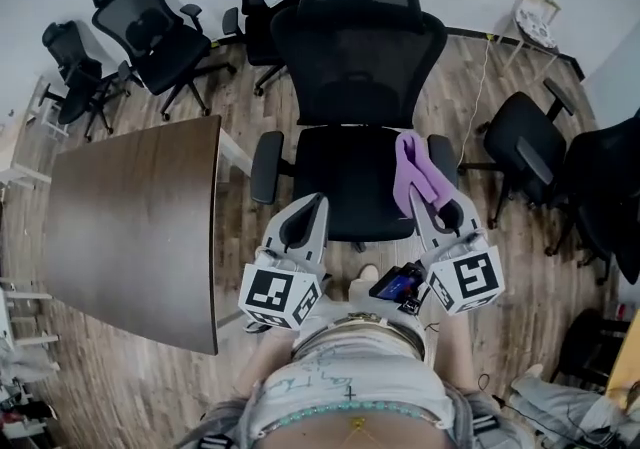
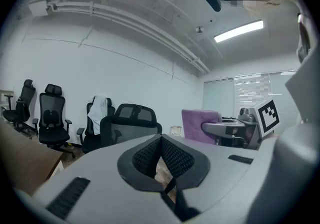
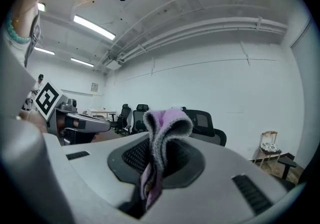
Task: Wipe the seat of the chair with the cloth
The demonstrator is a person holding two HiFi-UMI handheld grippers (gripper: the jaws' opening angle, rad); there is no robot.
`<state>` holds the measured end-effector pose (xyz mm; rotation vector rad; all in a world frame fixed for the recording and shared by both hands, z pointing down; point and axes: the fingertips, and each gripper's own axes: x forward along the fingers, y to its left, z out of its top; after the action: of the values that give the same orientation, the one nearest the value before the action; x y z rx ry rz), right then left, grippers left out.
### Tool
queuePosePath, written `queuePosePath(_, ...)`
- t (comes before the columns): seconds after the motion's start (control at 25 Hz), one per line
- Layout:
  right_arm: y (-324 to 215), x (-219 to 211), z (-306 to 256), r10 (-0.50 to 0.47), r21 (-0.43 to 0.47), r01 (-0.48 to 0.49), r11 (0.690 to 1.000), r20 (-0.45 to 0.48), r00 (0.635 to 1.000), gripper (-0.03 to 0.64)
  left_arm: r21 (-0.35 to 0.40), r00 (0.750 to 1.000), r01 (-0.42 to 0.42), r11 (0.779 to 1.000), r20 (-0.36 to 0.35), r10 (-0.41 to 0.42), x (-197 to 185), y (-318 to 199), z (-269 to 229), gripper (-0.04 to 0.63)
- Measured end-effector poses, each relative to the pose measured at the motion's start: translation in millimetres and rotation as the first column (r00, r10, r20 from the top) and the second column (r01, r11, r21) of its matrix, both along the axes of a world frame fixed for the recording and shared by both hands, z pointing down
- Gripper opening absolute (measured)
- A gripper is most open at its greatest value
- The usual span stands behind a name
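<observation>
Holding the fuzzy purple cloth point(image 1: 412, 169) clamped tight in the right gripper point(image 1: 425, 199), just ahead over the black chair seat point(image 1: 345, 182), right edge. Better to lower flat, press lightly, sweep left in overlapping passes. Left gripper point(image 1: 312, 207) closed on nothing, parked level alongside, aimed at the seat front.

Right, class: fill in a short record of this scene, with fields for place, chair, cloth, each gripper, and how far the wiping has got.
Place: room with a wooden floor, a brown table and other chairs behind
Chair: black office chair, its seat in front of the person
Cloth: purple cloth, folded, over the seat's right edge
Left: left gripper shut, empty
Right: right gripper shut on the cloth
Wiping: cannot tell whether the cloth touches the seat
</observation>
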<state>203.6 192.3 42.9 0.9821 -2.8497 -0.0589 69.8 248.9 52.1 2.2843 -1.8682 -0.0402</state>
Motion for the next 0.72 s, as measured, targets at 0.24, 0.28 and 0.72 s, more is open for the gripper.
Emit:
queuePosePath(0.24,-19,21,3,-0.045,-0.011,0.045,0.999,0.008,0.999,0.048,-0.012,0.999,0.041,0.999,0.003,-0.041,12,-9,5,0.008)
queuePosePath(0.28,-20,22,4,-0.054,-0.011,0.055,0.998,0.011,0.998,0.048,-0.015,0.999,0.048,0.999,0.005,-0.048,14,-10,7,0.008)
queuePosePath(0.72,-32,18,5,-0.049,0.004,0.049,0.999,0.037,0.998,0.048,-0.067,0.994,0.106,0.992,0.032,-0.104,-17,-12,23,0.008)
